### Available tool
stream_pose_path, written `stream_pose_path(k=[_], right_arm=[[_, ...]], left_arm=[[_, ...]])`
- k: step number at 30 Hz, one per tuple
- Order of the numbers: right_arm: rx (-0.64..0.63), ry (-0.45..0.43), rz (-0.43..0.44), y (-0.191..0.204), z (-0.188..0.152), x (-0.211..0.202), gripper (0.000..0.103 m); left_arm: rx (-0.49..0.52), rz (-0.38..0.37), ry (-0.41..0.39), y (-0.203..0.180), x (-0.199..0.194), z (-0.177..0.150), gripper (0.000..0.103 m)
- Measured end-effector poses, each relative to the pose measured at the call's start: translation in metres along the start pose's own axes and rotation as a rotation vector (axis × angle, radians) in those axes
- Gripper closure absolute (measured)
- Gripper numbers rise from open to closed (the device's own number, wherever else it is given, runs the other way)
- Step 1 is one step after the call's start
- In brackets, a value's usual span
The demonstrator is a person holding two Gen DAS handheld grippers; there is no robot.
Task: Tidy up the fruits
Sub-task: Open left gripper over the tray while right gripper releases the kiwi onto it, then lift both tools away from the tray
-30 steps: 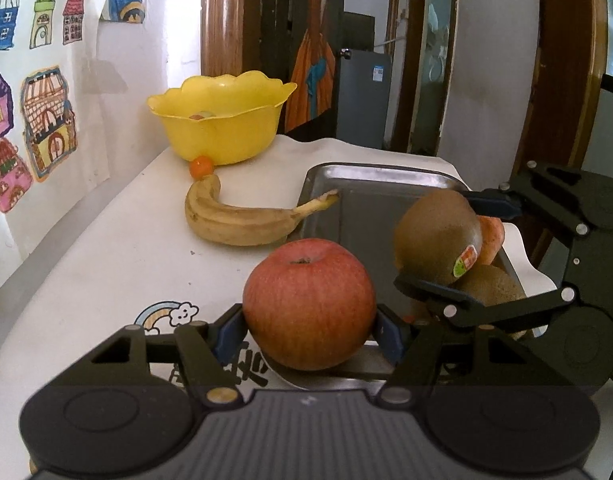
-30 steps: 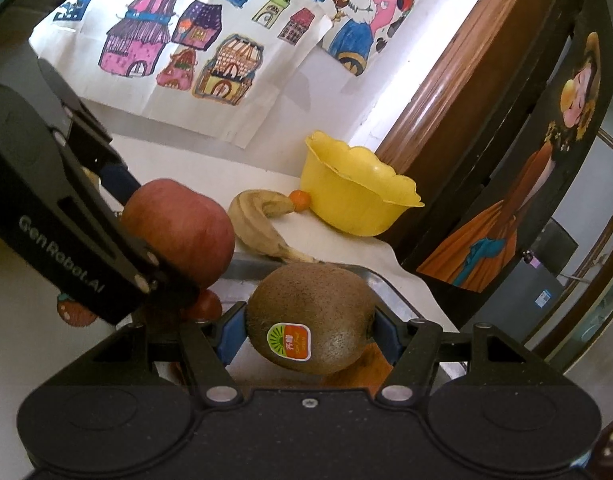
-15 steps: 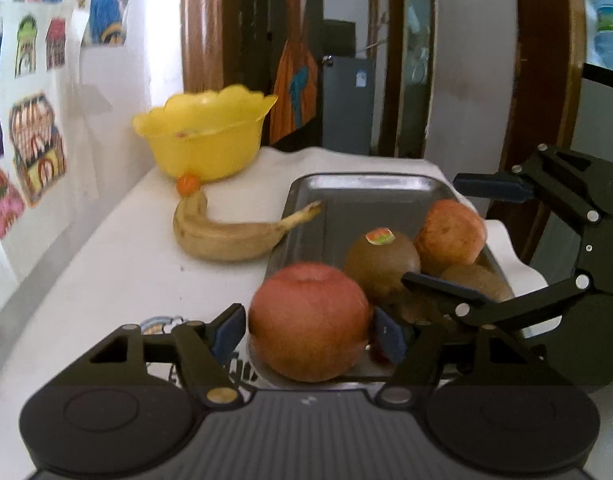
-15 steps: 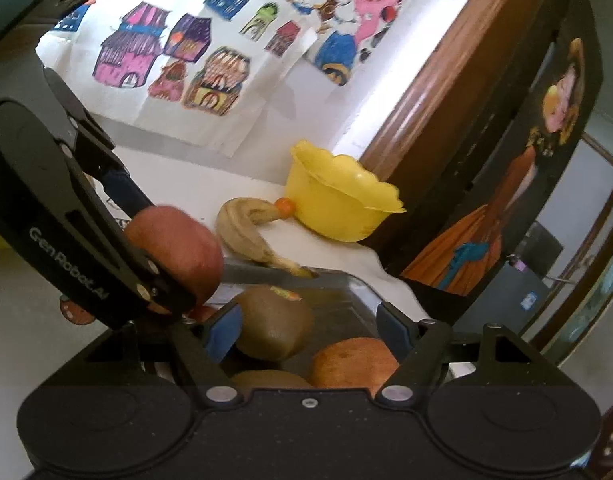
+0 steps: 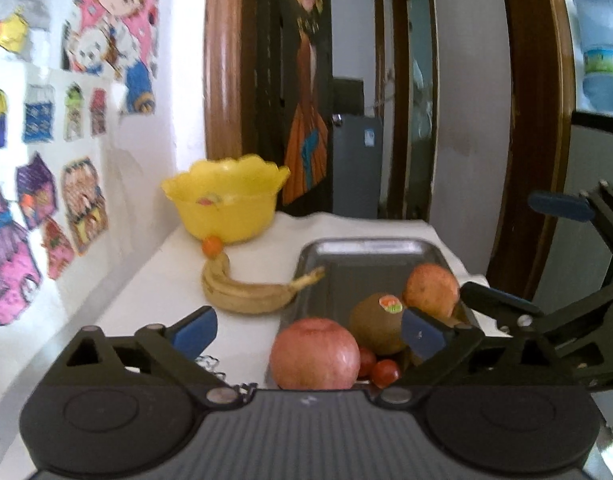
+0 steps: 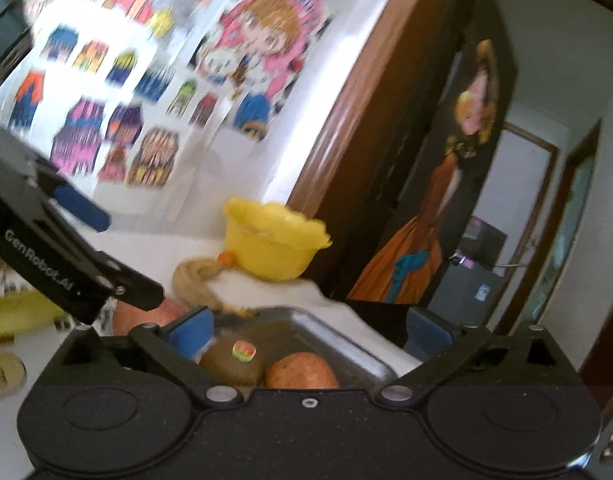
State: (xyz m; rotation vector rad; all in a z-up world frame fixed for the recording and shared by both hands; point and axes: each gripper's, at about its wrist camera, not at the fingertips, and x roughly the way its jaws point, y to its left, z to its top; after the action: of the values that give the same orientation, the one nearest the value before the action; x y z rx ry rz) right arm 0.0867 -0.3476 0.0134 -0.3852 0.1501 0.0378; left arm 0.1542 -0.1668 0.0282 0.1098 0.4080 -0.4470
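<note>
Metal tray (image 5: 370, 248) at centre right of the left wrist view, on a white table (image 5: 154, 280); near end filled, far end bare. Within it: red apple (image 5: 315, 354) at the near left corner; kiwi (image 5: 380, 322) bearing a sticker, just right of the apple; orange-toned fruit (image 5: 430, 290) beyond the kiwi toward the right rim; two small red tomatoes (image 5: 380, 368) tucked low between apple and kiwi. In the right wrist view, same tray (image 6: 346, 344) at lower centre, with kiwi (image 6: 232, 362) and orange-toned fruit (image 6: 302, 372) side by side against the camera body, apple (image 6: 146, 314) partly hidden at lower left.

Yellow scalloped bowl (image 5: 226, 204) at upper left of the tray, near the wall; something small and pale inside, too blurred to identify. Small orange fruit (image 5: 212, 246) touching the bowl's base. Banana (image 5: 250, 296) lying on the table, one end by the small orange fruit, stem reaching over the tray's left rim.

Left gripper (image 5: 306, 330): jaws spread wide, having just been opening; apple between the blue pads (image 5: 192, 330) but untouched. Right gripper (image 6: 308, 330): jaws likewise spread wide after just opening, pinching nothing, kiwi lying below and clear of the pads (image 6: 188, 332). Right gripper also at the right edge of the left wrist view (image 5: 526, 256), partly screening the tray's near right corner. Left gripper crossing the left of the right wrist view (image 6: 98, 256), covering most of the apple.

Coloured drawings (image 5: 46, 184) on the wall at left.
</note>
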Motion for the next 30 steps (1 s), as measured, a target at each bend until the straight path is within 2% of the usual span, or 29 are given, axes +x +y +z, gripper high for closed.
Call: stream_pose_path(k=[8,14,18,25,30], right_arm=[[0.106,-0.026,-0.047,0.003,0.018,-0.047,0.001],[0.140,-0.028,-0.058,0.019,0.030,-0.085,0.001],[0.180,0.007,-0.064,0.034,0.032,-0.106,0.001],[0.303,0.124,-0.055,0.063,0.024,-0.134,0.001],[0.329,0.201,-0.082,0.088,0.018,-0.150,0.001]], left_arm=[[-0.040,0.039,-0.096,0.020,-0.054,0.000,0.001],[-0.076,0.076,-0.123,0.042,-0.092,-0.013,0.000],[-0.096,0.100,-0.109,0.060,-0.113,-0.025,0.000],[-0.139,0.122,-0.067,0.088,-0.144,-0.056,0.000],[-0.156,0.165,-0.058,0.097,-0.164,-0.079,0.000]])
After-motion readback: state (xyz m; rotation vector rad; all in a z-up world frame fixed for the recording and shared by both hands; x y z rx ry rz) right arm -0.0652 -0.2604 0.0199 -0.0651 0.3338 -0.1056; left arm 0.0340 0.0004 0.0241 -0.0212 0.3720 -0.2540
